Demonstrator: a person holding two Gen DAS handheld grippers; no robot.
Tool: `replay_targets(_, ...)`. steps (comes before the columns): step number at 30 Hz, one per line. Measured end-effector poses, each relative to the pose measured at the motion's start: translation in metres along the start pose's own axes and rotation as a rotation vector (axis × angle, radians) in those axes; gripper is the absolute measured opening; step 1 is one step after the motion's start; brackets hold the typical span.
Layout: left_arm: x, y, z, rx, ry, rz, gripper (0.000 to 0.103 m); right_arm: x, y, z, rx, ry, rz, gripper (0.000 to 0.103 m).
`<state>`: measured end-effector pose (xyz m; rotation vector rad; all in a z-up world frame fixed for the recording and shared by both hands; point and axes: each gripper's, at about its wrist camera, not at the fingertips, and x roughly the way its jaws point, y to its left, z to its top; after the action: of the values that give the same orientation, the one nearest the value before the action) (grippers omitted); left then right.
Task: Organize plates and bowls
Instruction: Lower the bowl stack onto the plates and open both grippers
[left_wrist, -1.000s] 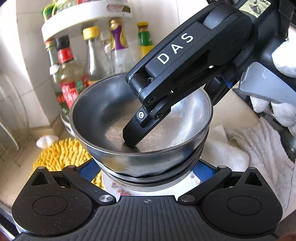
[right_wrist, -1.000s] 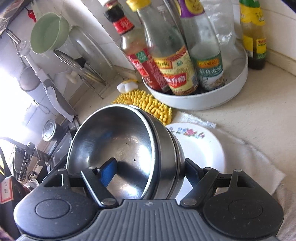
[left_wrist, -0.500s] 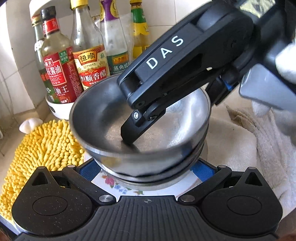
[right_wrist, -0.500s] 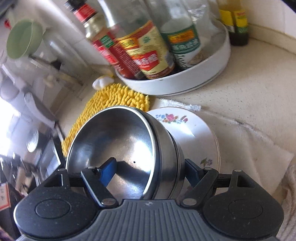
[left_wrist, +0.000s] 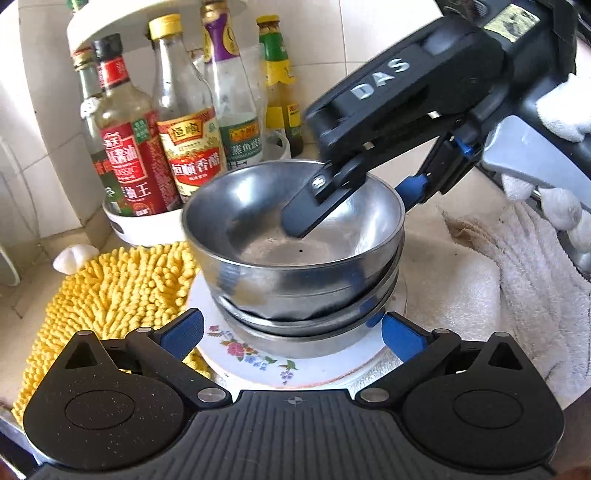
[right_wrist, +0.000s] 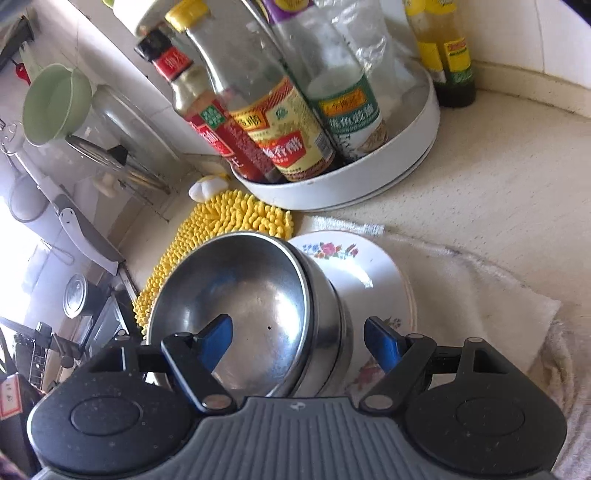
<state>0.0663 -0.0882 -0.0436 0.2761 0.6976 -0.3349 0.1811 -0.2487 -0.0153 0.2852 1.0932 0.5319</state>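
Note:
A stack of nested steel bowls (left_wrist: 240, 221) (right_wrist: 258, 295) sits on a white floral plate (left_wrist: 258, 354) (right_wrist: 354, 266). My left gripper (left_wrist: 290, 332) is open, one blue pad on each side of the stack's base, with a sliver of plate showing between pads and bowls. My right gripper (left_wrist: 352, 210) (right_wrist: 301, 341) comes in from the upper right and stands open astride the right rim. One finger hangs inside the top bowl above its bottom; the other is outside the wall. Neither pad presses on the steel.
A white round tray (left_wrist: 147, 229) (right_wrist: 369, 184) of sauce bottles stands just behind the plate. A yellow chenille mat (left_wrist: 110, 295) lies to the left, a white towel (left_wrist: 535, 277) to the right. A white-gloved hand (left_wrist: 561, 107) holds the right gripper. A green scoop (right_wrist: 55, 103) hangs on the wall.
The bowl stack now sits farther from the left camera, and the left pads, hidden behind it before, show at both sides. The right gripper's outer finger has parted from the bowls' wall.

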Motion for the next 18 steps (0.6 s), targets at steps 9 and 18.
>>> replay_targets(9, -0.037, 0.021, -0.004, -0.12, -0.051, 0.006, 0.103, -0.053, 0.012, -0.032, -0.022, -0.129, -0.086, 0.095)
replay_targets(18, -0.055, 0.031, 0.005, -0.219, -0.106, 0.073, 0.103, -0.072, 0.039, -0.083, -0.052, -0.211, -0.178, 0.097)
